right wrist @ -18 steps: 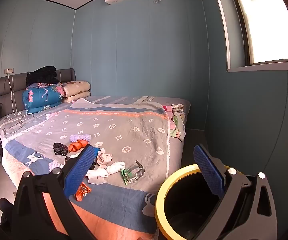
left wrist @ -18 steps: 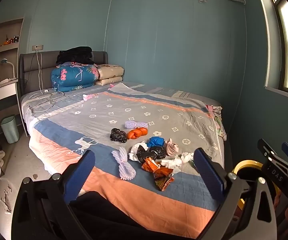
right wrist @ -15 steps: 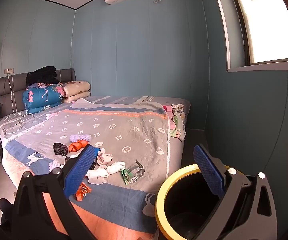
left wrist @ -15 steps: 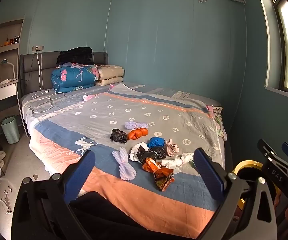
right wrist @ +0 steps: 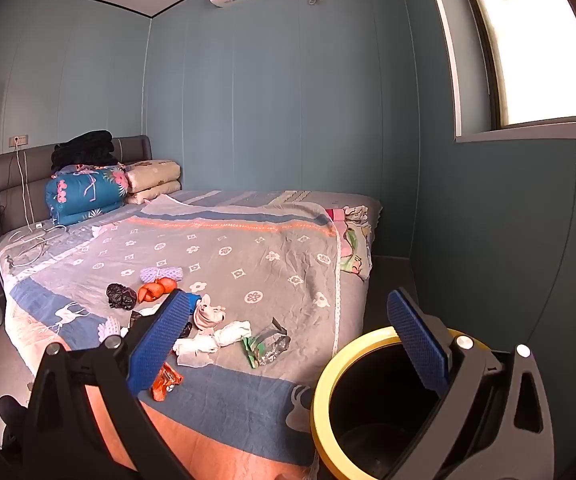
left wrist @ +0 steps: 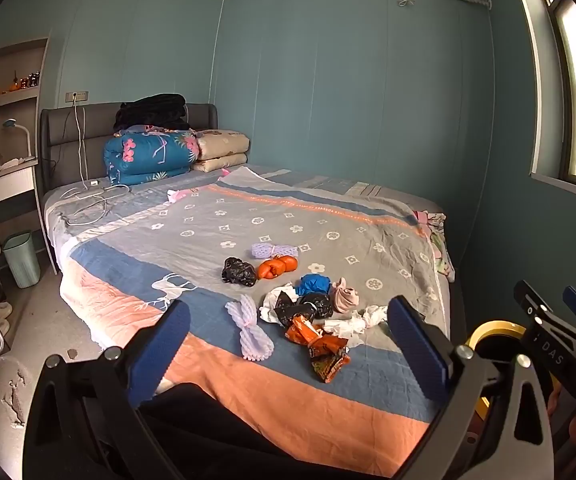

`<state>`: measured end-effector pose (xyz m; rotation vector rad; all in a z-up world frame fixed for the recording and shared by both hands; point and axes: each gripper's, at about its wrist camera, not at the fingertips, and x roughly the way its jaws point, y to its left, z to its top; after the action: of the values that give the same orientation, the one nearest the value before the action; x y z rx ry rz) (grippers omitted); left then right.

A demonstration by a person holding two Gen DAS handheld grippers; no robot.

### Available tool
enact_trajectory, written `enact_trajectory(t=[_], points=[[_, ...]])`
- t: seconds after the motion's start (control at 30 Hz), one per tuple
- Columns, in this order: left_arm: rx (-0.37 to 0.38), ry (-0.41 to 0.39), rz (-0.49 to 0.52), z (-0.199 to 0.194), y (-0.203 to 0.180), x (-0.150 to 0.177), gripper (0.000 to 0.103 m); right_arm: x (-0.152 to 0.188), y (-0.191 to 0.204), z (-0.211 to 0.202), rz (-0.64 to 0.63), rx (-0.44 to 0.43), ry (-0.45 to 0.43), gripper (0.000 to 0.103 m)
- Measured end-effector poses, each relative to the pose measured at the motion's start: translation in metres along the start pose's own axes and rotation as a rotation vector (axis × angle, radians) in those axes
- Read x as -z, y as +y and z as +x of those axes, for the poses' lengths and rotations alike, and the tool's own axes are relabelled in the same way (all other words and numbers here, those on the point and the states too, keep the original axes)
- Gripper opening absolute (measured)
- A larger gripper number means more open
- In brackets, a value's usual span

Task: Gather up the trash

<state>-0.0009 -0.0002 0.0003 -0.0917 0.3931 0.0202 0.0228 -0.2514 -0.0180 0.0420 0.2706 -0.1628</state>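
Left wrist view: the left gripper (left wrist: 288, 344) gapes wide, empty, above the trash (left wrist: 308, 312) on the bed (left wrist: 248, 216). The right gripper (right wrist: 288, 336) also stands wide, empty, beside the bin (right wrist: 328, 380).

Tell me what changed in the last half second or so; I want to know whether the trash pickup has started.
Nothing visibly changed. The left gripper and right gripper both stay wide open and empty, short of the trash pile on the bed. No scrap has shifted, and the yellow-rimmed bin stands where it was beside the bed.
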Motion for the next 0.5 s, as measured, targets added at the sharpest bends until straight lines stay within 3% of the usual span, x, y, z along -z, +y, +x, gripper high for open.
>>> enact_trajectory(t=[0.5], points=[[0.004, 0.013, 0.002, 0.0011, 0.0021, 0.0016, 0.095, 0.0015, 0.0014, 0.0031, 0.004, 0.008, 0.01, 0.095]])
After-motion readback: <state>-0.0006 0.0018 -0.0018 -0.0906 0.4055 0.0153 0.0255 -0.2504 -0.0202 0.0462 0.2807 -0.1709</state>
